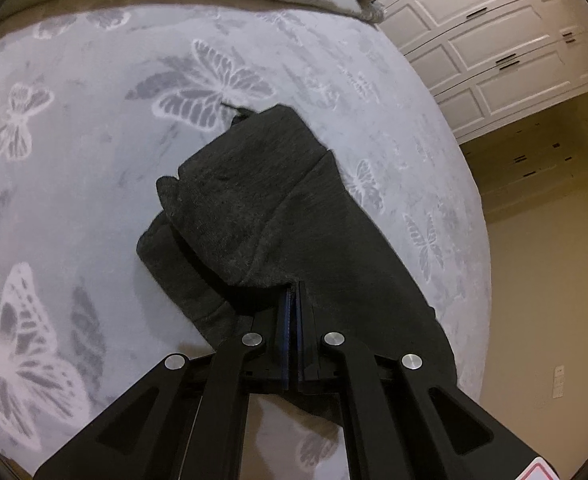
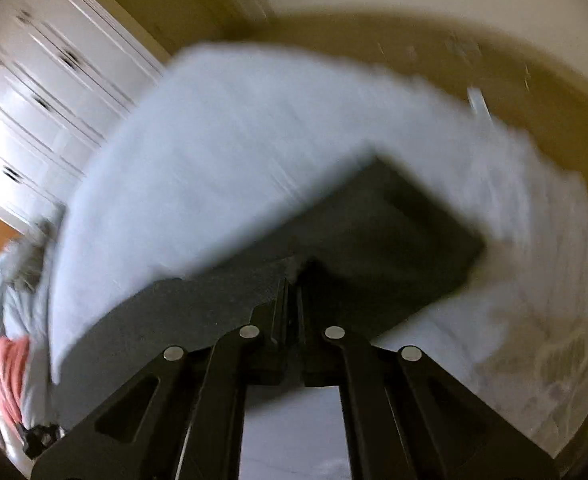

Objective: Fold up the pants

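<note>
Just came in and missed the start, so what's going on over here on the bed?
A person is folding dark grey pants on a bed covered by a pale butterfly-print blanket, using a handheld gripper in each hand. The left gripper is shut on an edge of the fabric, with part of the pants already doubled over. The right gripper also looks clamped on the pants, though that view is motion-blurred. White panelled cabinets stand beyond the bed.

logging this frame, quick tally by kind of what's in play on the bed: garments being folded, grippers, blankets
dark grey pants: 1
grippers: 2, left gripper and right gripper, each shut on the pants
butterfly blanket: 1
total: 4
</note>
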